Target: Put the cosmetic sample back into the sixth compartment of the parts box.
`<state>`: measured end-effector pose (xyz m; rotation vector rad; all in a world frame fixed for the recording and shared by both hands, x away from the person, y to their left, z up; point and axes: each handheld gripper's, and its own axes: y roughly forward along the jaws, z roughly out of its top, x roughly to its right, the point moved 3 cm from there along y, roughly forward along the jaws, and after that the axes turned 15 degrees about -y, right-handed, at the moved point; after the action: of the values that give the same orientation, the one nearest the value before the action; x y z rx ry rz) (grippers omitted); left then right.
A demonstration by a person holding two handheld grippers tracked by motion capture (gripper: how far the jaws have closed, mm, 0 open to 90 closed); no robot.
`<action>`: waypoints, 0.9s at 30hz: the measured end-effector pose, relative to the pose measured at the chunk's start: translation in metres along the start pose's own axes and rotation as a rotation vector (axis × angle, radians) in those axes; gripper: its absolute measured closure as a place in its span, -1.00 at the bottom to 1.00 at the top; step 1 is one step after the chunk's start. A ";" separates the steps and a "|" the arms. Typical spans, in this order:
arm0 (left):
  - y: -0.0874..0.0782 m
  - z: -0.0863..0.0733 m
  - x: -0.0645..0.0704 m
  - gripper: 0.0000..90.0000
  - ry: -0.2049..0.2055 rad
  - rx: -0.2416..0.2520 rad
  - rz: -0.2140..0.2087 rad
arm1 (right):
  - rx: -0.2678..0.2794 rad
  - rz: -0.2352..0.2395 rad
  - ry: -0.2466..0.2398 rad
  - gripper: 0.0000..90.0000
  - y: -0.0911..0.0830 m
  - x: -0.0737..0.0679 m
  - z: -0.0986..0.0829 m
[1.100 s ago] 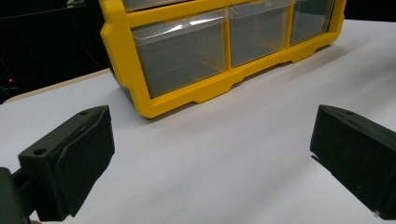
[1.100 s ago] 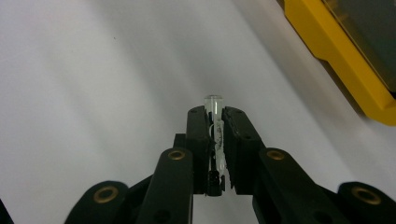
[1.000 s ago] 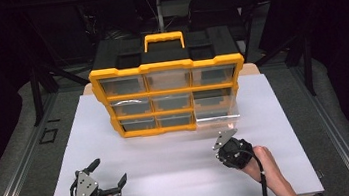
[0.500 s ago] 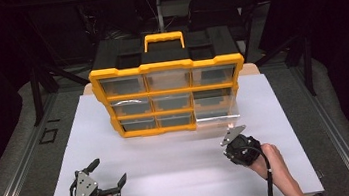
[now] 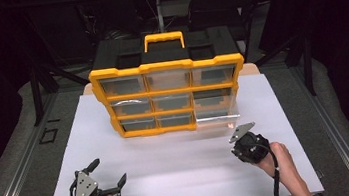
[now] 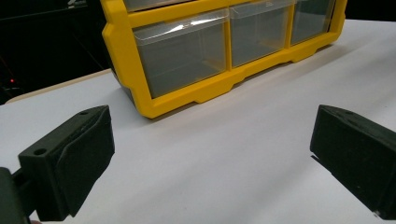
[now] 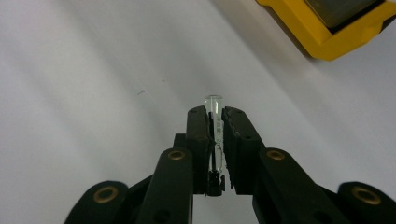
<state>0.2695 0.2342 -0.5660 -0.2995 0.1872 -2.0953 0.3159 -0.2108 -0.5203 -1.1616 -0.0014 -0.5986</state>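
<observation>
Right gripper: the right gripper has its jaws pressed together on a small clear tube, whose rounded tip pokes out just past the jaw ends; in the high view this gripper sits over bare white board.
Held piece: thin, see-through, upright between the jaws; what it is exactly is too small to tell.
Left gripper: the left gripper lies low on the board with its jaws spread wide and nothing between them; in its own view the two black pads stand far apart.
Organizer: the yellow drawer organizer stands ahead of both grippers, well apart from each.
Open drawer: one clear drawer on the lower row sticks out of the frame, ahead of the right gripper and slightly to its left.
Done: the tube appears to be picked up and securely pinched.
Left: probably carrying it forward to the pulled-out drawer, letting go, and pushing that drawer shut; the other drawers look closed.
</observation>
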 end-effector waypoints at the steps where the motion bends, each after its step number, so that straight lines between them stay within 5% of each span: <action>1: 0.000 0.000 0.000 -1.00 0.000 0.001 0.001 | -0.005 -0.002 -0.001 0.80 0.000 0.001 -0.001; 27: 0.000 0.000 0.000 -1.00 0.001 0.001 0.003 | -0.026 -0.015 0.079 0.80 -0.009 0.025 -0.024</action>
<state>0.2692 0.2345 -0.5658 -0.2977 0.1867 -2.0927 0.3258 -0.2448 -0.5148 -1.1628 0.0653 -0.6597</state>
